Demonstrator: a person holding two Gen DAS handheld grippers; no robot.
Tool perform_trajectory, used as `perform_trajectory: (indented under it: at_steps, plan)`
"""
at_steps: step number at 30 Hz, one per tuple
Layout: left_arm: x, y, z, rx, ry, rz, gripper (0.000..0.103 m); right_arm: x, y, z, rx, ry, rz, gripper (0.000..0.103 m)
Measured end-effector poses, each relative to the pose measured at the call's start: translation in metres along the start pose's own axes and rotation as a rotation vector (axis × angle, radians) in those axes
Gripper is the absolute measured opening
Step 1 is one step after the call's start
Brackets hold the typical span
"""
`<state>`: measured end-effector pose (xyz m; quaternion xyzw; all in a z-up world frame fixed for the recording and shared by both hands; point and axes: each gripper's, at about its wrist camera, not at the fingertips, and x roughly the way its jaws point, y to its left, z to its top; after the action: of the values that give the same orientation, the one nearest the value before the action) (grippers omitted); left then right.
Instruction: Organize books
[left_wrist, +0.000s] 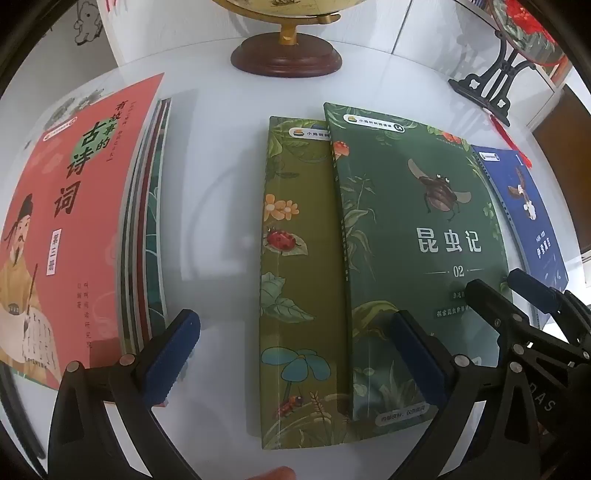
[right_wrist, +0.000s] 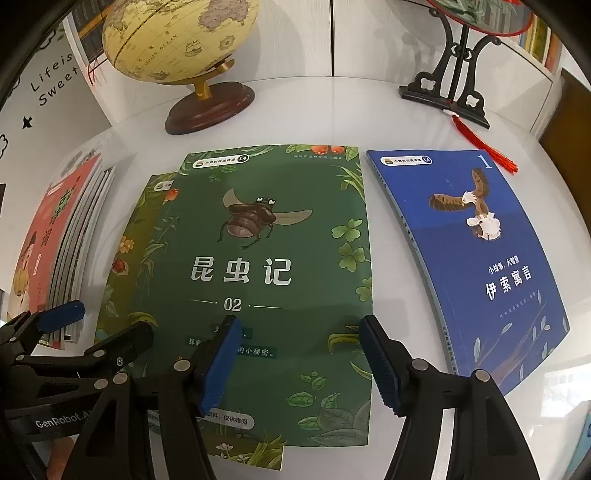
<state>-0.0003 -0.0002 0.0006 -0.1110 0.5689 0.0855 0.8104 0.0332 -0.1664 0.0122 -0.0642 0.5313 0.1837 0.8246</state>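
on the white worktop, the far left is taken by a stack of books whose top red poetry book shows a robed man writing; thin edges of the books under it fan out along its right side. just right of that stack, the left gripper hovers low with its blue-padded fingers spread wide and nothing between them, one pad near the stack's corner, the other over the dark green book. in the middle lies an olive green book with a ladybird and flowers on its cover, and the dark green insect book, marked 02 with a flying beetle, lies on top of it, shifted to the right so that only the olive book's left strip shows. the right gripper is also open and empty, its pads above the lower part of that dark green cover, one near the middle and one at the right edge. further right, apart from the green pair, a blue fable book with an eagle lies flat. at the back stand a globe on a wooden base and, to the right, a black ornamental stand with a red tassel trailing onto the worktop.
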Motion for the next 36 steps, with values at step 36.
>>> perform_trajectory:
  at_steps: [36]
  plan:
    - [-0.029,0.005,-0.004,0.033,-0.085,-0.044,0.102,-0.009,-0.011,-0.002,0.038,-0.024,0.005,0.070]
